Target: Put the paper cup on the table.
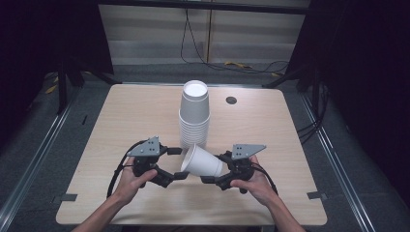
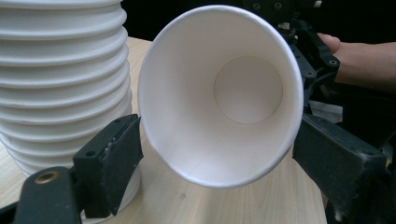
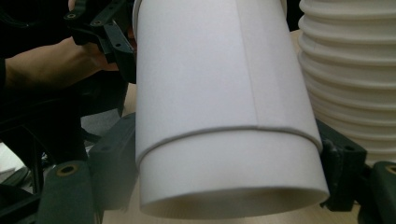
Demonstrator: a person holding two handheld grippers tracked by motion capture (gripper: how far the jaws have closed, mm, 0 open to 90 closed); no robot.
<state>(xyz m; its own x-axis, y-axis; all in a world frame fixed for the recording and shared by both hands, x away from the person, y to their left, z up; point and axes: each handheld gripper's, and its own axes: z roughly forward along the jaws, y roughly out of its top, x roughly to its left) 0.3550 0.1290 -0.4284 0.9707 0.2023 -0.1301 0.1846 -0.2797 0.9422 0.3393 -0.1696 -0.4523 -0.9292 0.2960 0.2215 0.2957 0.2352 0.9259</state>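
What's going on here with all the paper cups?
A person holds a claw in each hand at a wooden table. The right claw grips a single white paper cup near its base, tipped on its side with its mouth toward the left claw, whose jaws stand open on either side of the rim. A tall stack of cups stands just behind.
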